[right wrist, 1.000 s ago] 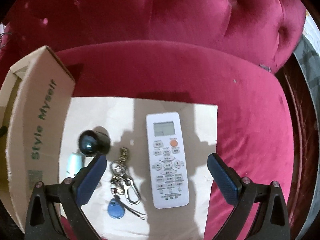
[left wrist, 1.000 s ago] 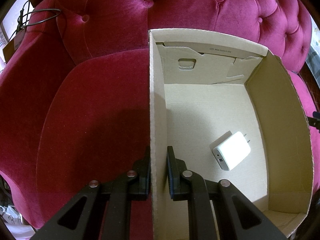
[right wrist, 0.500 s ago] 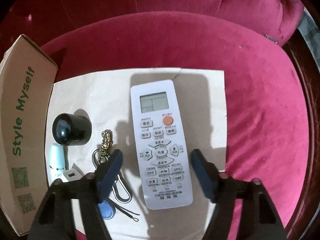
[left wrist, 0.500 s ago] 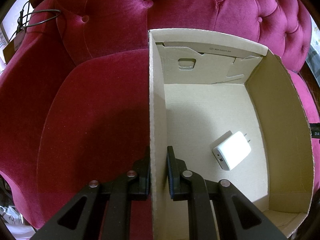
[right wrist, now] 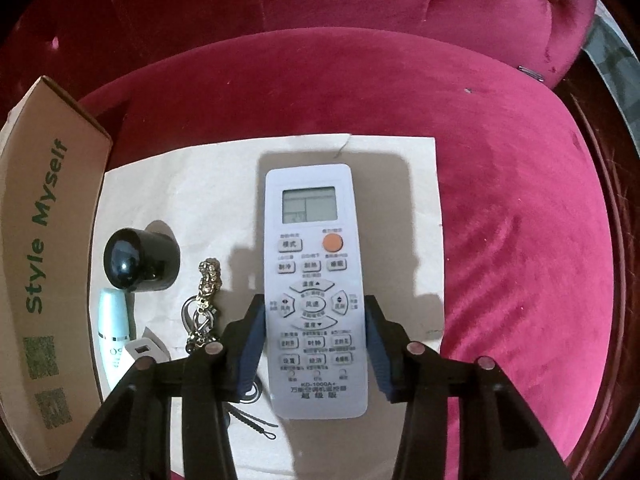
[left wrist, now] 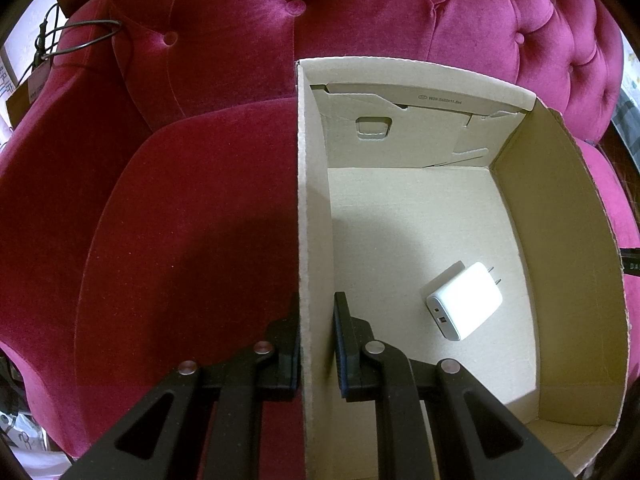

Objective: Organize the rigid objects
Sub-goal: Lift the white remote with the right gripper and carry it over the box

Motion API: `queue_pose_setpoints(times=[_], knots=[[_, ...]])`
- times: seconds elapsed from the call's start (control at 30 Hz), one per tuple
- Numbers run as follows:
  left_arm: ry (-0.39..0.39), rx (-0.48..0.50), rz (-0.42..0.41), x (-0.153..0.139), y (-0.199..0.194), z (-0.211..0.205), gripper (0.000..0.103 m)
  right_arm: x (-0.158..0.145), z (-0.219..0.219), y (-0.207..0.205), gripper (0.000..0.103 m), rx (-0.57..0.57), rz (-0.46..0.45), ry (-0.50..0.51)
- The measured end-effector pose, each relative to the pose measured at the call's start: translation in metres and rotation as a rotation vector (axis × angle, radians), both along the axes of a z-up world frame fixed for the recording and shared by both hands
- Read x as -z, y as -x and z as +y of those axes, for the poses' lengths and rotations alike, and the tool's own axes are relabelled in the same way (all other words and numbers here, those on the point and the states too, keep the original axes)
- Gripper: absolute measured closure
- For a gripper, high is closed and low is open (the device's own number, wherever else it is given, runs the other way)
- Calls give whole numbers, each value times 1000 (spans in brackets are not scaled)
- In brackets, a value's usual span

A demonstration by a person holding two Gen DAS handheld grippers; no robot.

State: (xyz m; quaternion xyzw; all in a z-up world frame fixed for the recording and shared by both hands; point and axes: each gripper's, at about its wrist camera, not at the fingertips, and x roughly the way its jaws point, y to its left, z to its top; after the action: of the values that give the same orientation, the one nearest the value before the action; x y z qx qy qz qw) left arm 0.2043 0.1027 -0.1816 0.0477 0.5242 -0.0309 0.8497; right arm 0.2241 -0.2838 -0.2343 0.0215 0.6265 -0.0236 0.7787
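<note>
remote [right wrist: 316, 288] between right tongs [right wrist: 316, 344] | jaws closing | flat on paper [right wrist: 392, 216]

Charger [left wrist: 464, 306] in box [left wrist: 560, 220], remote [right wrist: 314, 292] on paper [right wrist: 400, 208], keychain [right wrist: 204, 304] left of it

left gripper [left wrist: 316, 344]: black plastic, two angled link arms per side with triangular cut-outs
left rivets: round silvery-pink metal pins at the link joints
left pads: dark blue strips on the inner faces of the jaws
right gripper [right wrist: 316, 344]: same black linkage with copper-toned round pins
right pads: thick blue ribbed strips lining both jaws
</note>
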Motion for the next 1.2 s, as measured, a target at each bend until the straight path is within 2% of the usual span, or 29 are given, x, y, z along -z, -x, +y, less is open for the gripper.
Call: queue_pose_setpoints(times=[0.33,0.7,1.2], knots=[[-2,-2,-2,2,0,-1,89,-12,15,8,53,8,-36,23],[-4,-1,-3,2,1,-2,89,-39,27,24,53,-1,-86,26],[3,-3,-1,3,1,-1,89,-84,55,30,53,-81,-148,33]])
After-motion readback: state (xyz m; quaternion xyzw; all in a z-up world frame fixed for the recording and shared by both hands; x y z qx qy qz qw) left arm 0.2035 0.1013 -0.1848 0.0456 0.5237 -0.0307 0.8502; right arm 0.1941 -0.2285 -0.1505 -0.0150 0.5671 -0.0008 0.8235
